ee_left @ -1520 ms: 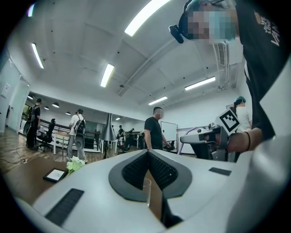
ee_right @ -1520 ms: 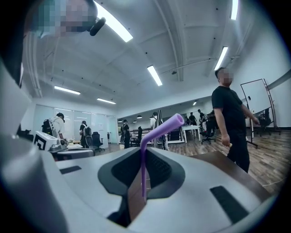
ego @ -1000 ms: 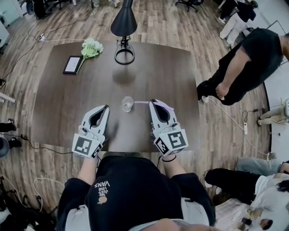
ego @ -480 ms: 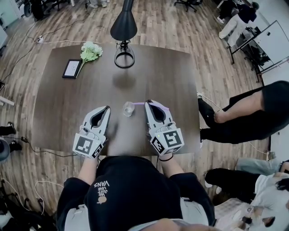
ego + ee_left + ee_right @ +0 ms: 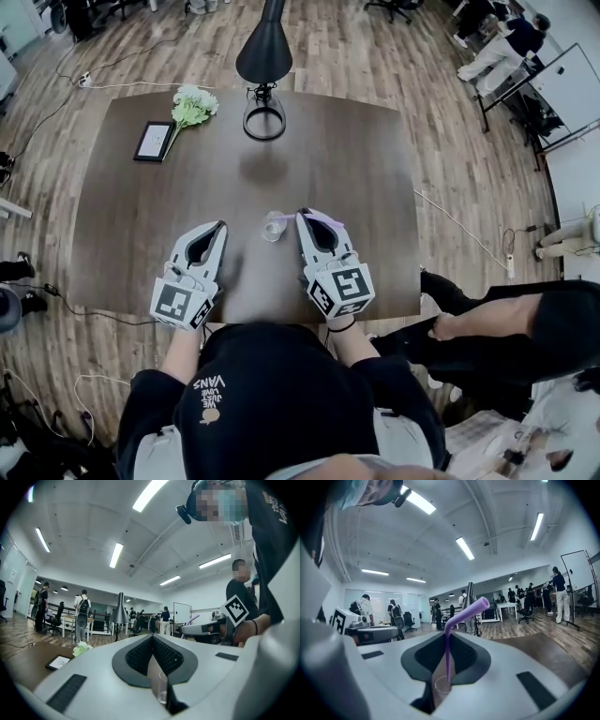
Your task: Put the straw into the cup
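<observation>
A small clear cup [image 5: 273, 226] stands on the dark table [image 5: 131, 216], between my two grippers. My right gripper [image 5: 301, 217] is shut on a purple bendy straw [image 5: 323, 218] just right of the cup. In the right gripper view the straw [image 5: 448, 653] stands upright between the jaws, its bent top leaning right. Its lower tip sits at the mouth of the cup [image 5: 442, 685]. My left gripper [image 5: 223, 225] is shut and holds nothing, a little left of the cup. In the left gripper view the cup [image 5: 162, 689] shows just past the jaws.
A black desk lamp [image 5: 264, 54] stands at the table's far edge, with white flowers [image 5: 194, 103] and a framed tablet [image 5: 153, 140] to its left. A person's legs [image 5: 506, 323] pass close to the table's right front corner. Other people stand around the room.
My right gripper has carried the straw leftward until its tip meets the cup. The person at the right has walked from the table's far side towards the near corner.
</observation>
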Motion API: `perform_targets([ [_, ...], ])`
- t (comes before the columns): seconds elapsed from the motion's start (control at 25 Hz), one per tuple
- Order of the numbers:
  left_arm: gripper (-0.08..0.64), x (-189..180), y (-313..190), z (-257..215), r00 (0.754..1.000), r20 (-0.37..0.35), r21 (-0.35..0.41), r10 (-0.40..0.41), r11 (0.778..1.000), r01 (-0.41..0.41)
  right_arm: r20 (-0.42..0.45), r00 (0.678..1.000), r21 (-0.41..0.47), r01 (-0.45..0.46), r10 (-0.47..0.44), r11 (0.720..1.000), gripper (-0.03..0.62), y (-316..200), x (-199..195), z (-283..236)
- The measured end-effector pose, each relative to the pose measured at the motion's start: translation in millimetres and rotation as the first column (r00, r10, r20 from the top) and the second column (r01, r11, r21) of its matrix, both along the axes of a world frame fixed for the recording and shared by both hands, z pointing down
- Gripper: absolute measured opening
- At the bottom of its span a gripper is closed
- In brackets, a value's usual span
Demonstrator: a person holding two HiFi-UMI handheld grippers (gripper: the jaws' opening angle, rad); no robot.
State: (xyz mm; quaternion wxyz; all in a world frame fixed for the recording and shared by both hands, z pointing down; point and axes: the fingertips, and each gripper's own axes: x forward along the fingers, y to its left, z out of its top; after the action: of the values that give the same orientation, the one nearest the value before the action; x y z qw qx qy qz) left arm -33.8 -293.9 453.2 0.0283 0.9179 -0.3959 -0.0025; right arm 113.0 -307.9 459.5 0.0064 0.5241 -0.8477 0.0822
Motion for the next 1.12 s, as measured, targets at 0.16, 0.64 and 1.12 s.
perform_targets([
  [0.16, 0.009, -3, -1, 1, 1.000, -0.003, -0.002, 0.002, 1.000, -0.002, -0.009, 1.000, -0.025, -0.002, 0.002, 1.000, 0.041, -2, -5, 12],
  [0.64, 0.011, 1, 0, 5, 1.000, -0.005, -0.014, 0.022, 1.000, -0.022, -0.041, 0.999, -0.079, 0.005, -0.008, 0.997, 0.041, -7, -14, 39],
  [1.12, 0.011, 0, 0, 9, 1.000, -0.003, -0.011, 0.020, 1.000, -0.020, -0.072, 0.997, -0.127, 0.019, -0.028, 0.992, 0.041, -12, -20, 67],
])
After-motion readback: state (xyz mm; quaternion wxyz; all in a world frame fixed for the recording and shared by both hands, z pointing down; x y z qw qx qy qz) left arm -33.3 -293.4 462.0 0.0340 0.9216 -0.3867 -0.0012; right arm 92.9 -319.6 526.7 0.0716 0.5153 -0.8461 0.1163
